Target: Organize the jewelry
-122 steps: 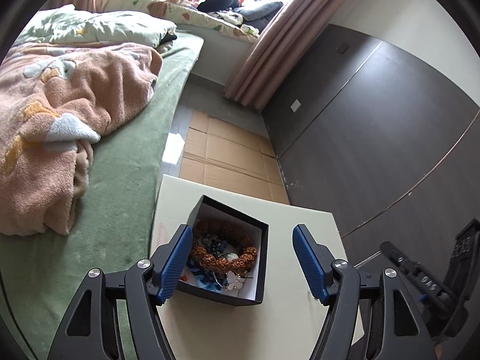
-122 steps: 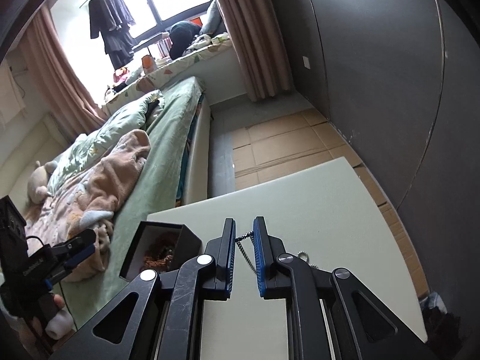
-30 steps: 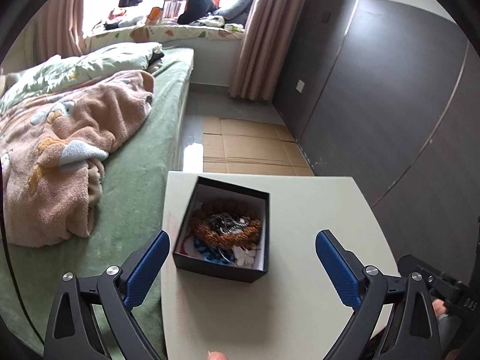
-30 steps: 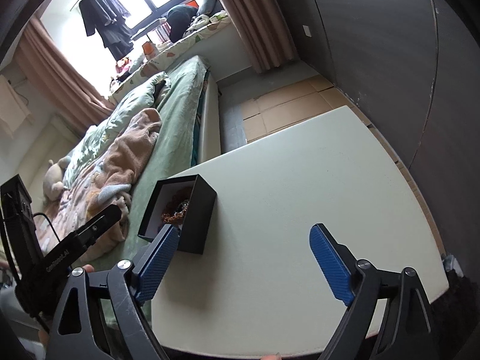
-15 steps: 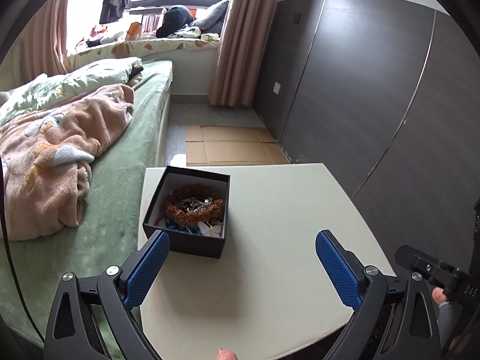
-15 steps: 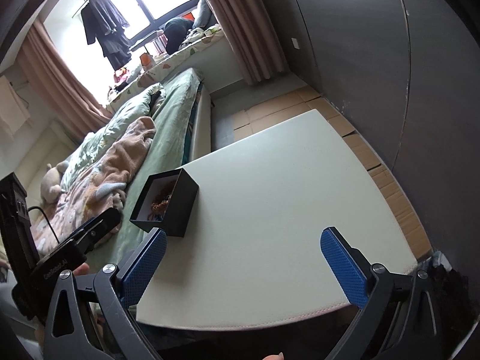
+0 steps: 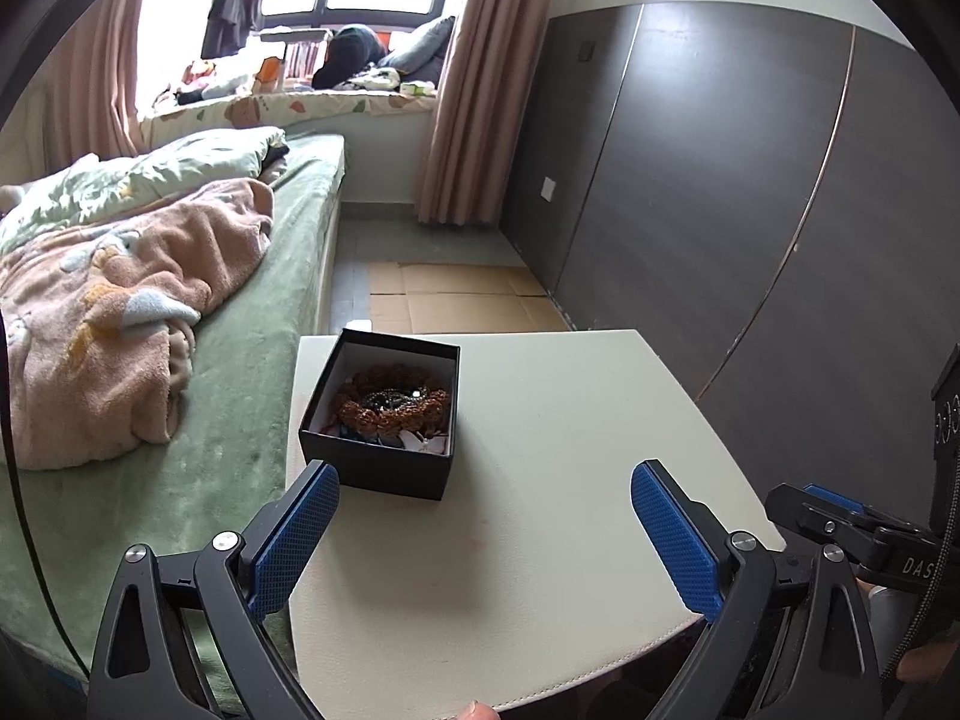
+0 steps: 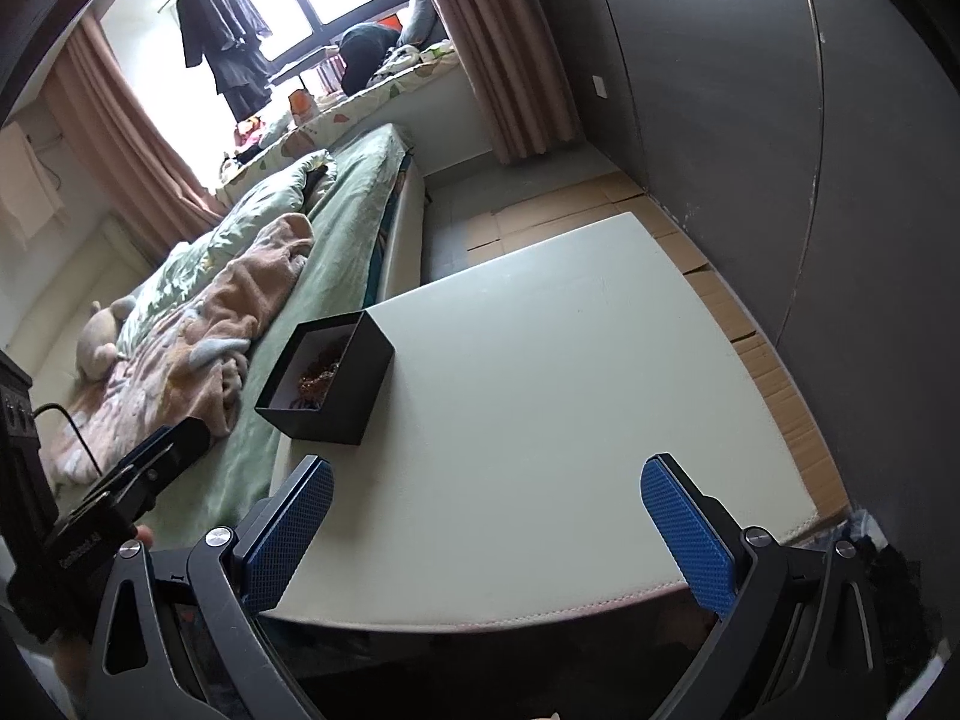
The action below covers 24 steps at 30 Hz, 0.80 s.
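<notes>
A black open box [image 7: 384, 414] stands near the left edge of a cream table [image 7: 558, 468]. It holds a brown beaded bracelet [image 7: 393, 399], a dark chain and other small pieces. The box also shows in the right wrist view [image 8: 330, 384]. My left gripper [image 7: 483, 540] is open and empty, held back over the table's near edge, with the box beyond its left finger. My right gripper [image 8: 486, 525] is open and empty over the table's [image 8: 540, 396] near edge, to the right of the box.
A bed [image 7: 252, 372] with a green cover and a pink blanket [image 7: 120, 300] runs along the table's left side. A dark panelled wall [image 7: 750, 210] stands to the right. Cardboard sheets [image 7: 456, 294] lie on the floor beyond the table.
About four seconds ago my right gripper was shut on a thin chain; now it is open and empty. Both grippers have pulled back from the box toward the table's near edge.
</notes>
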Each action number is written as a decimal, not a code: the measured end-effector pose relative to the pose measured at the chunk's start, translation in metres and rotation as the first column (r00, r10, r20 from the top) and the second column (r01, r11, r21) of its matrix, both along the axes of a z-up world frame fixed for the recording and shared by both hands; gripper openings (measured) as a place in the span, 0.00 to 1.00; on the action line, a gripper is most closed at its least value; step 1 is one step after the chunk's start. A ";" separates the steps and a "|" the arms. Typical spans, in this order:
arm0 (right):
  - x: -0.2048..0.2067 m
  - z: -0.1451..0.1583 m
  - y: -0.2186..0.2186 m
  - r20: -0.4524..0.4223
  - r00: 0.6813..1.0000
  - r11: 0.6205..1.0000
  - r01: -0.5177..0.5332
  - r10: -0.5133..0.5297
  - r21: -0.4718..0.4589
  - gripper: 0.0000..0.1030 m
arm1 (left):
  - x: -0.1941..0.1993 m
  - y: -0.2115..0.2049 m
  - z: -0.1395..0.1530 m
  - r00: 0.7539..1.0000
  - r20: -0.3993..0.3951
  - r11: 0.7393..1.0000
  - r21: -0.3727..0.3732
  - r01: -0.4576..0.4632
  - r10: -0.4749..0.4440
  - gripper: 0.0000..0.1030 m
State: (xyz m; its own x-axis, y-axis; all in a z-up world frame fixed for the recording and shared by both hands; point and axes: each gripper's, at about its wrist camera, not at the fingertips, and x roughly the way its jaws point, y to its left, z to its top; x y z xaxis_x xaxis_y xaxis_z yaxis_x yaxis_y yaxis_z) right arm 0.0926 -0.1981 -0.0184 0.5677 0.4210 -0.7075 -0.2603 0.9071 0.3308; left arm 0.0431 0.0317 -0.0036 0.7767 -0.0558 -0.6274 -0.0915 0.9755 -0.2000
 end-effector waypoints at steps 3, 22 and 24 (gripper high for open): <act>-0.002 0.003 -0.002 0.011 1.000 1.000 -0.007 0.008 -0.009 1.00 | 0.002 -0.002 0.003 1.000 0.005 1.000 -0.001 0.005 -0.005 0.95; 0.000 0.012 -0.007 0.026 1.000 1.000 -0.011 0.011 -0.009 1.00 | 0.005 -0.008 0.003 1.000 -0.005 0.999 0.020 0.026 -0.026 0.95; -0.001 0.012 -0.006 0.026 1.000 1.000 -0.009 0.009 -0.005 1.00 | 0.005 -0.008 0.003 1.000 -0.006 1.000 0.019 0.024 -0.024 0.95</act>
